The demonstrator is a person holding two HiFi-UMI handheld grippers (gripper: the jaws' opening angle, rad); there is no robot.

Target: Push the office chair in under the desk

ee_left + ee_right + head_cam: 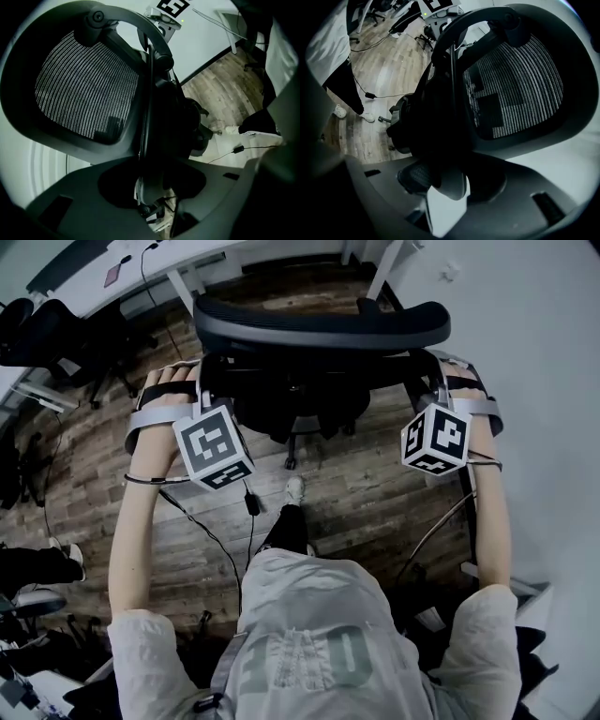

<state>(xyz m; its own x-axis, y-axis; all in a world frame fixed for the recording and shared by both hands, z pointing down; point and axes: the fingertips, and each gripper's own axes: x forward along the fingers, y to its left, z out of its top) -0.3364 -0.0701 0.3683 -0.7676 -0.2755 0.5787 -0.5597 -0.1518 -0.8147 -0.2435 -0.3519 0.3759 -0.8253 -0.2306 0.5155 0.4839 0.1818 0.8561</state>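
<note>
Wood-plank floor (356, 493), white wall along its right edge, white desk (202, 251) along its far edge. Office chair (319, 326) stands at that far edge, back towards you, seat facing the gap between the desk legs; its back does not look to be under the top yet.

Step in hand, as I read it: the push itself, with you gripping the chair from behind.
- Left gripper (149, 187): jaws set wide about the dark side frame of the mesh back (84, 89), clamped on it by the look.
- Right gripper (449, 187): the same on the opposite side frame, jaws closed onto it.

Next move calls for an even, level drive from both hands so the chair runs straight between the legs. Watch the loose cable (211, 535) on the floor by your shoe (294, 488).

Hard to make out:
- Pad contact is lost in shadow in both gripper views, so the grip is a judgement.
- Chair back hides the seat and most of the castor base in the head view.
- Desk top is cut off at the upper edge; clearance for the armrests can't be judged.
</note>
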